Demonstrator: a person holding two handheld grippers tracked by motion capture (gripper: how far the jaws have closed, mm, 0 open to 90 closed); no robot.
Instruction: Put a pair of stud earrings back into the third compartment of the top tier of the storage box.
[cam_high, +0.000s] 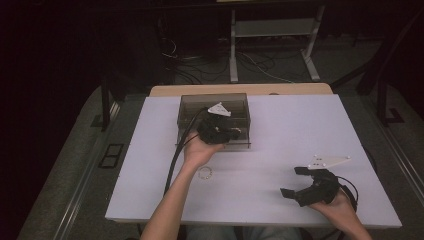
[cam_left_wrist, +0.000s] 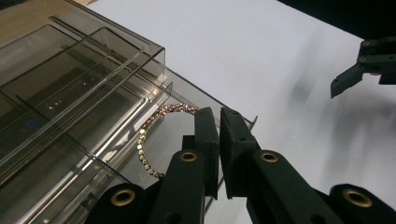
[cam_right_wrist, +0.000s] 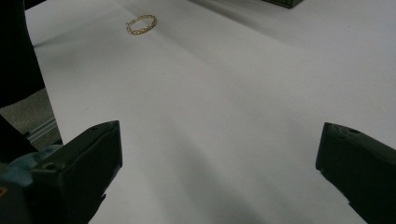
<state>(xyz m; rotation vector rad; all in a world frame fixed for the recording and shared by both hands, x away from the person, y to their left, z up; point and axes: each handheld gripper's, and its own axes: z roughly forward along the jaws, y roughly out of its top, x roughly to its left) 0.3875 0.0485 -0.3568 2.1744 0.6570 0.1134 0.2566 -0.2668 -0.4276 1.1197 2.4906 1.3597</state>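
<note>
Left hand-held gripper (cam_left_wrist: 219, 126) is clamped on a gold bracelet (cam_left_wrist: 148, 140) set with small stones, held over the open smoked-plastic organizer box (cam_left_wrist: 70, 93). A second gold bracelet (cam_high: 205, 173) lies loose on the white desk (cam_high: 280, 130). Right hand-held gripper (cam_high: 294, 181) rests with jaws wide apart, empty; dark room, cables on floor behind.

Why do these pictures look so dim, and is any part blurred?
High view: dark room, the white table alone lit. Left gripper view: the smoky clear plastic organiser box shows pale reflections, and the beaded gold bracelet is sharp. Right gripper view: soft shadows cross the table, and the near jaws look blurred.
</note>
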